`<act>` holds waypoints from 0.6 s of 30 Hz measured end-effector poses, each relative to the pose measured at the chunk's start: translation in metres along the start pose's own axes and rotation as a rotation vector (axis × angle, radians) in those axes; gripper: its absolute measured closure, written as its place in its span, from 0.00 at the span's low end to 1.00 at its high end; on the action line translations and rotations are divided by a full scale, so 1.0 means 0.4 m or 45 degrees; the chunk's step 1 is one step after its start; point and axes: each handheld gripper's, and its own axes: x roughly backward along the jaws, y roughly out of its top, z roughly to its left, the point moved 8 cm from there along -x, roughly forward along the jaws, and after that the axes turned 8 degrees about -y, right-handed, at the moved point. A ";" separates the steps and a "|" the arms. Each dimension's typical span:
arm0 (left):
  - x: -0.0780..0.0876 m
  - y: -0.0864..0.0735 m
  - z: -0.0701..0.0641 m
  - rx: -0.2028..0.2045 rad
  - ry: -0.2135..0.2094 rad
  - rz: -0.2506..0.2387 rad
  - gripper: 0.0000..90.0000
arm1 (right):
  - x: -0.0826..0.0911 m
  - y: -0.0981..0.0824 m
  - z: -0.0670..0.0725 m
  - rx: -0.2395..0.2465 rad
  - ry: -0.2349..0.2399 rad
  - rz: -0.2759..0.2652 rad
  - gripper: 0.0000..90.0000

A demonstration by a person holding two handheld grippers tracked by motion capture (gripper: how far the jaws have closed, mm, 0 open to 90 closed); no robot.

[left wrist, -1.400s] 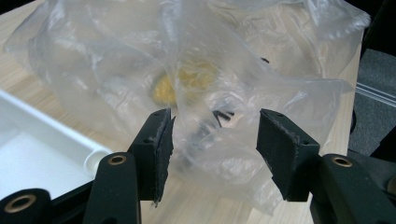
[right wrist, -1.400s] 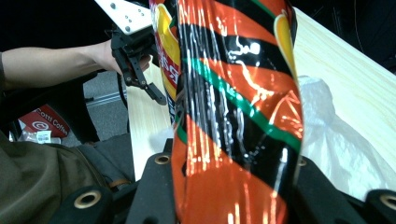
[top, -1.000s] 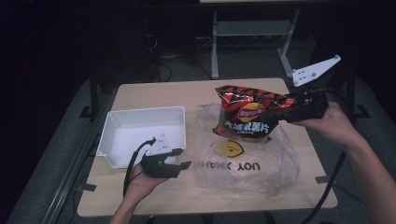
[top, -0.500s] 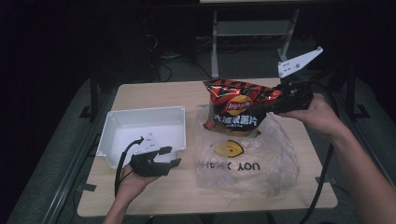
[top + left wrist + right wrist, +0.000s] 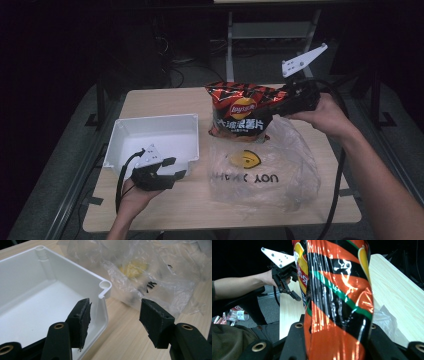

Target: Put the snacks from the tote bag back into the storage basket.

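We saw the right gripper (image 5: pixel 282 103) with its jaws clamped on the upper edge of the chip bag (image 5: pixel 241 112), which hung upright above the counter (image 5: pixel 165 97), its lower edge seemingly just over the far edge of the clear plastic bag (image 5: pixel 280 165), though we could not tell whether the two touched. The left gripper (image 5: pixel 171 168) sat near the front corner of the white bin (image 5: pixel 125 129), its jaws apart with nothing between them. Bare counter lay open behind the bin and along the near edge.
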 end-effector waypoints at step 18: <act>0.035 -0.037 0.026 0.044 0.048 -0.010 0.44 | -0.075 0.066 0.000 0.038 0.046 -0.007 0.78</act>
